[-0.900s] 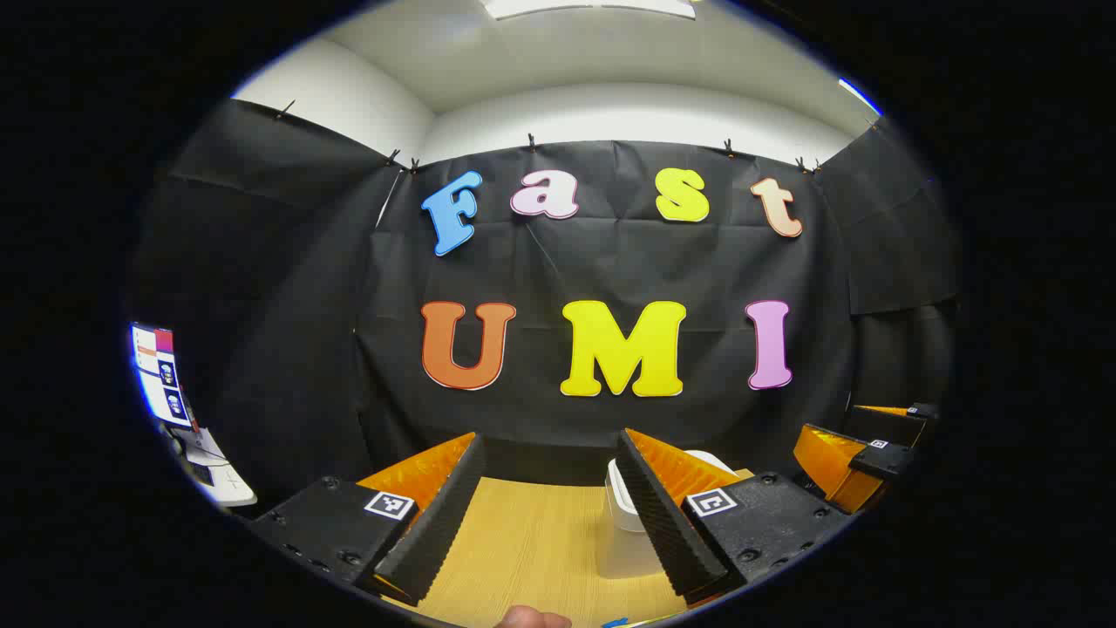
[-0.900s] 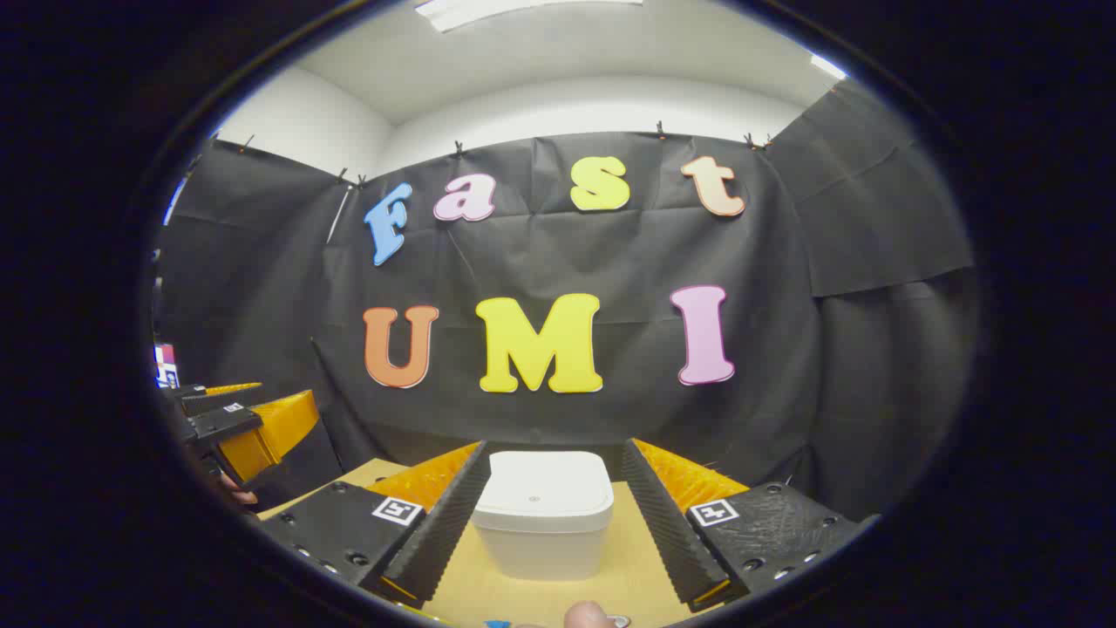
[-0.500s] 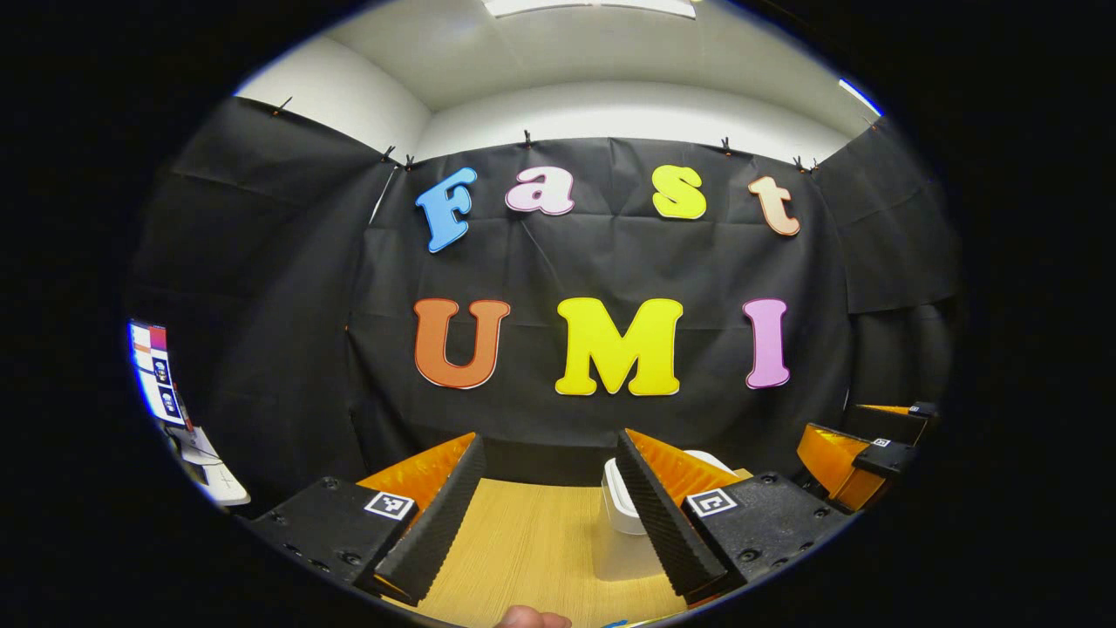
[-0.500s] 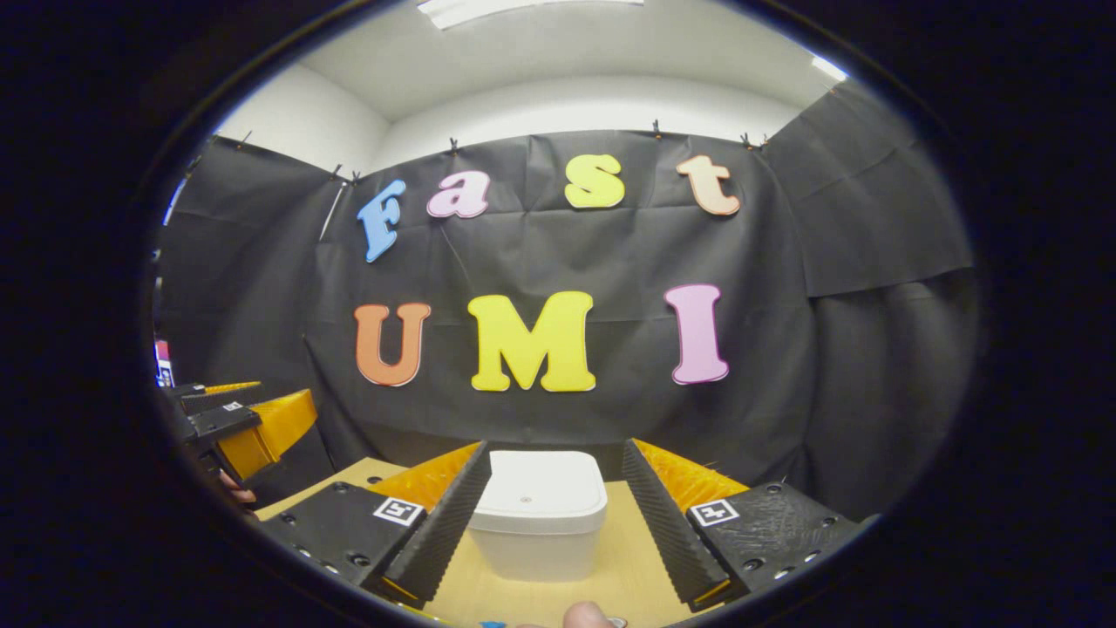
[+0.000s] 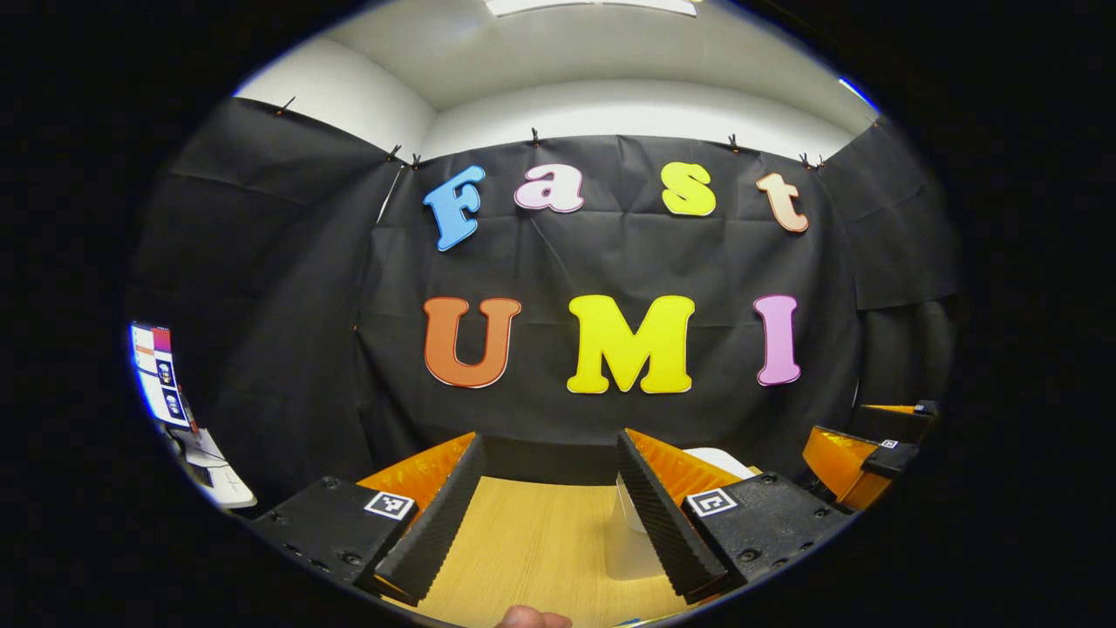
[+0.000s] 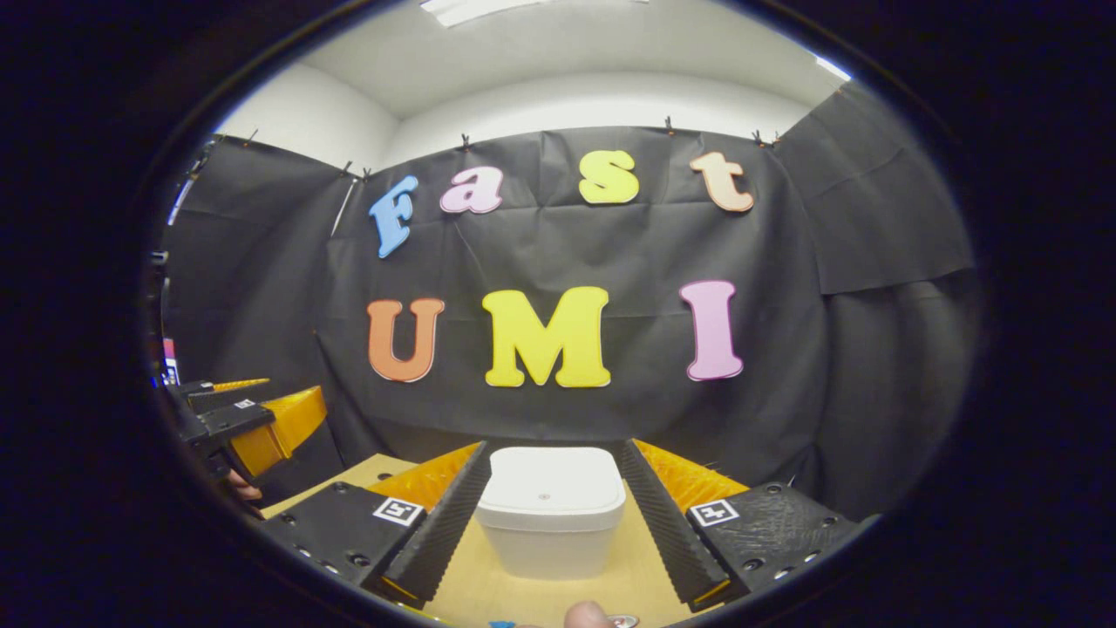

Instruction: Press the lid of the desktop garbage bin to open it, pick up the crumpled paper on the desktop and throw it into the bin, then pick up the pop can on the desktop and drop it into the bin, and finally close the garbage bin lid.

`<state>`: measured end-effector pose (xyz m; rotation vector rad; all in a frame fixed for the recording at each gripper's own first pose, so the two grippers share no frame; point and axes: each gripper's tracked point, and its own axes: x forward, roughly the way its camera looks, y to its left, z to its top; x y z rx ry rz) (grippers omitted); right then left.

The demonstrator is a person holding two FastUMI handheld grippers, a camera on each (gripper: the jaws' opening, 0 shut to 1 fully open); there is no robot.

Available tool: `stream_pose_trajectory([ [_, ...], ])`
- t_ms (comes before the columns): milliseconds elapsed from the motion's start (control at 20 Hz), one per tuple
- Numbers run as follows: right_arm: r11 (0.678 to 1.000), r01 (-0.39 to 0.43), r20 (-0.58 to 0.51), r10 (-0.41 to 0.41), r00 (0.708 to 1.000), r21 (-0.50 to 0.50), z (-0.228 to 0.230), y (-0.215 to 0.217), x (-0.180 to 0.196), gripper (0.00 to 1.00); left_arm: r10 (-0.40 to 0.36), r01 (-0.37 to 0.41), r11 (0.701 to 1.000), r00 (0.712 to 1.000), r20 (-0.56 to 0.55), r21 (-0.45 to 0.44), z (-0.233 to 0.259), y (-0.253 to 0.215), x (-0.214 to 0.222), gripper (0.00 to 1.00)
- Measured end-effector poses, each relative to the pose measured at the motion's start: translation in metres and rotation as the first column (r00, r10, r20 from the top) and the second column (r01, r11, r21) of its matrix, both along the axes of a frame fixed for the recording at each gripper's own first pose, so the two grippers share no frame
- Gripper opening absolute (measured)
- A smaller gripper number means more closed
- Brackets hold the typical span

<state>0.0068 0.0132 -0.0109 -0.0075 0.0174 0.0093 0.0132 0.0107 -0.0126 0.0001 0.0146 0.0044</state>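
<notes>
Bin [image 6: 551,510] x1, lid down; 2 grippers [image 6: 551,523] [image 5: 547,510] gaping.

- the garbage bin [image 6: 551,515] sits low in the middle of the right gripper view: a small white tub with rounded corners, standing upright on the pale wooden desktop [image 6: 488,593].
- its lid [image 6: 553,487] is shut, flat and white with a rounded-square outline and a small dot near the middle of its top.
- in the left gripper view the same bin [image 5: 629,545] shows at lower right of centre, largely hidden; a strip of its white side and a sliver of the lid's edge [image 5: 719,455] can be seen.
</notes>
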Motion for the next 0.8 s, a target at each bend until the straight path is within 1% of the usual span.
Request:
stream_pose_trajectory([
  [100, 1.000, 0.005, 0.007, -0.005, 1.000, -0.002, 0.001, -0.001, 0.000, 0.94, -0.006, 0.006, 1.000, 1.000, 0.004, 0.005, 0.000, -0.002, 0.000, 0.97],
  [150, 1.000, 0.013, 0.015, -0.013, 1.000, -0.008, 0.003, -0.004, 0.001, 0.96, -0.008, 0.008, 1.000, 1.000, 0.007, 0.008, 0.002, -0.003, 0.000, 0.97],
  [200, 1.000, 0.021, 0.018, -0.021, 1.000, -0.007, 0.002, -0.008, 0.001, 0.95, -0.010, 0.010, 1.000, 1.000, 0.009, 0.010, 0.001, -0.003, 0.001, 0.97],
  [300, 0.999, 0.033, 0.012, -0.033, 0.999, 0.007, -0.001, -0.015, 0.002, 0.95, -0.014, 0.014, 1.000, 1.000, 0.000, 0.010, -0.003, -0.004, 0.002, 0.97],
  [450, 0.998, 0.061, 0.000, -0.061, 0.998, -0.001, -0.003, -0.024, 0.005, 0.95, -0.017, 0.017, 1.000, 1.000, -0.008, 0.005, -0.008, -0.007, 0.002, 0.97],
  [600, 0.998, 0.065, -0.028, -0.065, 0.997, 0.006, -0.012, -0.026, 0.007, 0.95, -0.014, 0.015, 1.000, 0.999, -0.030, 0.023, -0.018, -0.007, 0.002, 0.97],
  [800, 0.999, 0.050, -0.053, -0.050, 0.997, -0.008, -0.018, -0.025, 0.011, 0.94, -0.031, 0.031, 1.000, 0.999, -0.037, 0.001, -0.023, -0.014, 0.002, 0.98],
])
